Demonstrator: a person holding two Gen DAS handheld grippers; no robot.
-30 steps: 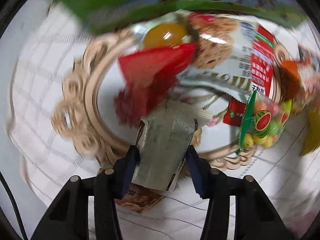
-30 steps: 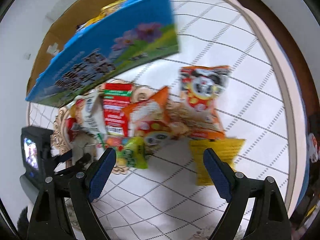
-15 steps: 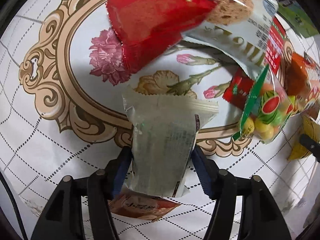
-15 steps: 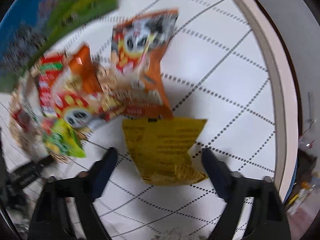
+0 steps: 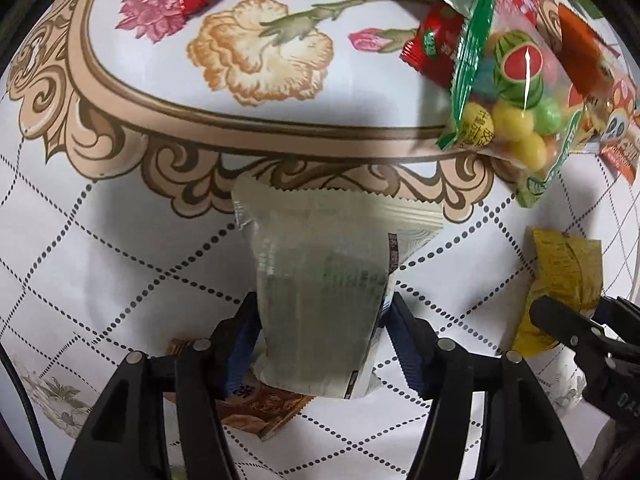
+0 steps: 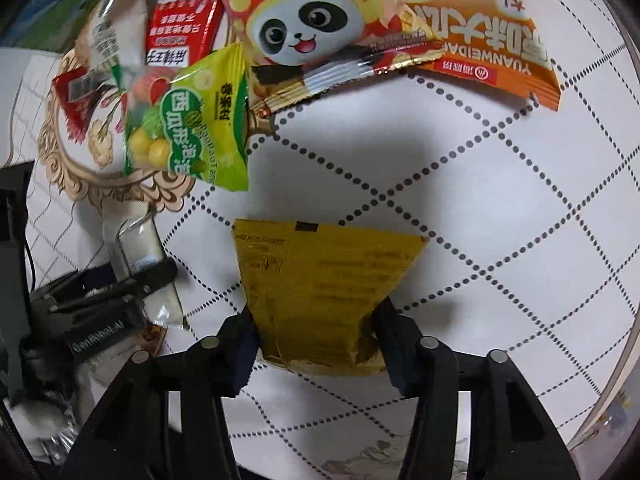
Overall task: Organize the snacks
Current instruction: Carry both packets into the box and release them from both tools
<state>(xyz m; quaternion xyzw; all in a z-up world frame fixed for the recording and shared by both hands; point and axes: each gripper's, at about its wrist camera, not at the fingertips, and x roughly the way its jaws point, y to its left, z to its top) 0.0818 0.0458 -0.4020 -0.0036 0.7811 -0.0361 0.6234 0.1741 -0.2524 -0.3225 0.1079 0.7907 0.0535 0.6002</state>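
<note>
Two packets were in hand; nothing looked sorted yet.

Left wrist view: the left gripper (image 5: 322, 320) pointed steeply down at the tablecloth (image 5: 120, 260). Its pads lay against both sides of a pale green packet (image 5: 320, 280), a light clasp as far as I could judge. That packet lay flat, its crimped top just over the edge of the printed floral medallion (image 5: 260, 52) and its lower end on a brown packet (image 5: 264, 408). To the right, a watermelon-candy bag (image 5: 516, 92) and a small red packet (image 5: 432, 48) overlapped in a loose heap.

Right wrist view: the right gripper (image 6: 316, 328) had a yellow packet (image 6: 320, 292) between its jaws, the foil pinched narrow where the pads met it. The jaws were easing open slightly. The packet lay on open cloth, apart from the heap. Above it the candy bag (image 6: 192, 128), a panda bag (image 6: 304, 20) and an orange bag (image 6: 492, 32) overlapped untidily.

Judgement: early stage. No finished row or container was visible, and most snacks remained to place.
</note>
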